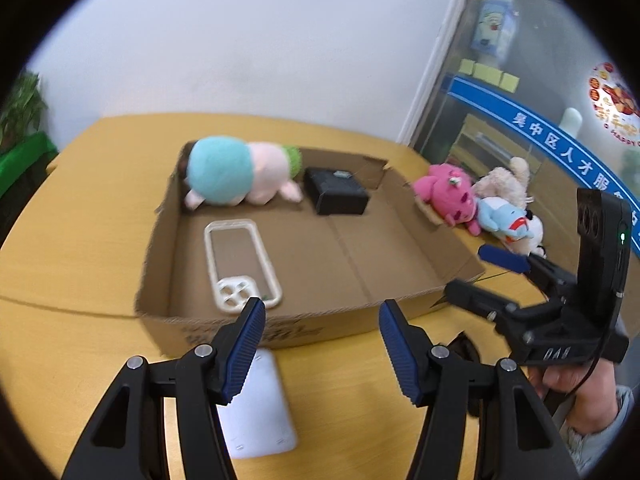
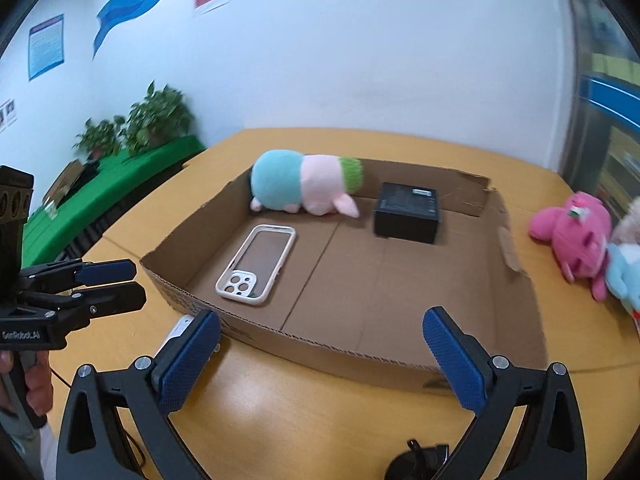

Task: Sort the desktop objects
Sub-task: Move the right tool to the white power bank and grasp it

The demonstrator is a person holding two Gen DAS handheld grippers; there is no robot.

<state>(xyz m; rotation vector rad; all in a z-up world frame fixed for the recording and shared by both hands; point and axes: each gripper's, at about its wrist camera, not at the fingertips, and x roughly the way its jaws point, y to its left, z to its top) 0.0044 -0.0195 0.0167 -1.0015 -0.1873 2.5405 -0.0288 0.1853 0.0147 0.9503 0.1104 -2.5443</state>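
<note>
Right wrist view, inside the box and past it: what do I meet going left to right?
Phone case → teal and pink plush → black box → cardboard box's right wall → pink plush on the table.

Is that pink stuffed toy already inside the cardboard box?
No, the pink stuffed toy lies on the table outside the cardboard box, just past its right wall, next to other plush toys.

Table [image 2: 304, 412] bearing box [image 2: 400, 354], toys [image 2: 576, 236]
</note>
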